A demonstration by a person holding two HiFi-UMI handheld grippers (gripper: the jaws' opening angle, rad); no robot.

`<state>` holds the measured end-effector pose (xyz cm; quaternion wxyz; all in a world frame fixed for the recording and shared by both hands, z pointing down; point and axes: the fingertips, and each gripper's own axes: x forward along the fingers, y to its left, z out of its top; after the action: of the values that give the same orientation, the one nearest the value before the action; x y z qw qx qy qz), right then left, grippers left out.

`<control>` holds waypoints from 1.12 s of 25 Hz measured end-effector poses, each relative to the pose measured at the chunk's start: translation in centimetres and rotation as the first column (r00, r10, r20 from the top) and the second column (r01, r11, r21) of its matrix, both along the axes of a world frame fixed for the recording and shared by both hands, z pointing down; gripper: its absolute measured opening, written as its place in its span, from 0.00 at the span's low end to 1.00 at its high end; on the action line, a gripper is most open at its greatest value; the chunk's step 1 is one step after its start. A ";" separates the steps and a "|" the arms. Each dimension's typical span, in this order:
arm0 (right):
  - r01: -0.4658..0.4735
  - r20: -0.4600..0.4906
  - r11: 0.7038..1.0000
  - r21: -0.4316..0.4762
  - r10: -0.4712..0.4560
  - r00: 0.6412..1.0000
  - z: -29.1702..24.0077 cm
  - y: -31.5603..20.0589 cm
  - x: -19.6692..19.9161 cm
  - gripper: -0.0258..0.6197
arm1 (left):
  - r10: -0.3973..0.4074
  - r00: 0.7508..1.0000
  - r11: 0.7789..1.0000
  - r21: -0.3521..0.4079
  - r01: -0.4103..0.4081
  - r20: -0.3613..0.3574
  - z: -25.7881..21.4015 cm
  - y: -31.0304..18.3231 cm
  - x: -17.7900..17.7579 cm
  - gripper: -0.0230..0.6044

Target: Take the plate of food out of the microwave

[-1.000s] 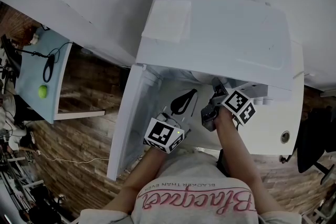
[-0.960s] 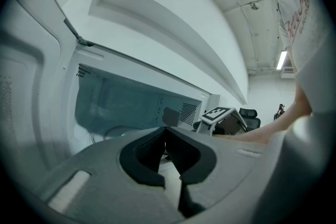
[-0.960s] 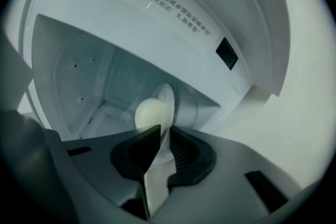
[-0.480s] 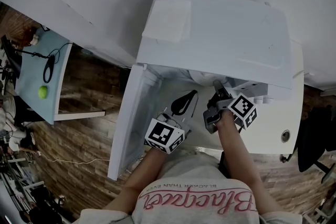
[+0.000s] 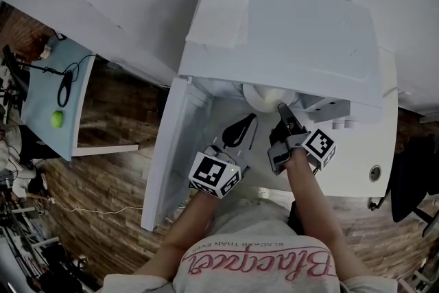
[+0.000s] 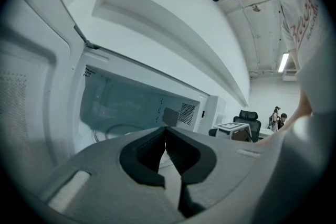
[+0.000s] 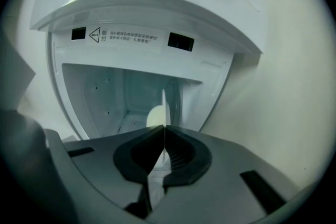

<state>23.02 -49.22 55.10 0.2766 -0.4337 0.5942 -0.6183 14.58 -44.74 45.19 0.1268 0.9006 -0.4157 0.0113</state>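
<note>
The right hand-held gripper [image 5: 280, 110] is closed tight on the near rim of the plate [image 5: 266, 97]. The plate sits at the mouth of the microwave [image 5: 288, 38], apparently kept level so the food stays put. The left hand-held gripper [image 5: 245, 127], jaws together and empty, hovers beside the open door [image 5: 167, 161], likely ready to steady the plate.

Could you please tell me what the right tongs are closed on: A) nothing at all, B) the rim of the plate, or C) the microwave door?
B: the right gripper view shows the right tongs shut on the thin white rim of the plate, in front of the open microwave.
</note>
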 end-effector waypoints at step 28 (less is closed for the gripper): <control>-0.044 0.120 0.992 0.119 0.030 0.992 -1.3 6.2 0.4 0.07 | 0.002 1.000 0.999 0.032 -0.001 -0.012 -0.3 4.4 0.2 0.05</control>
<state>23.38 -43.04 53.76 0.3487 -0.3898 0.6053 -0.6001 14.75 -40.29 44.85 0.1148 0.9028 -0.4144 -0.0006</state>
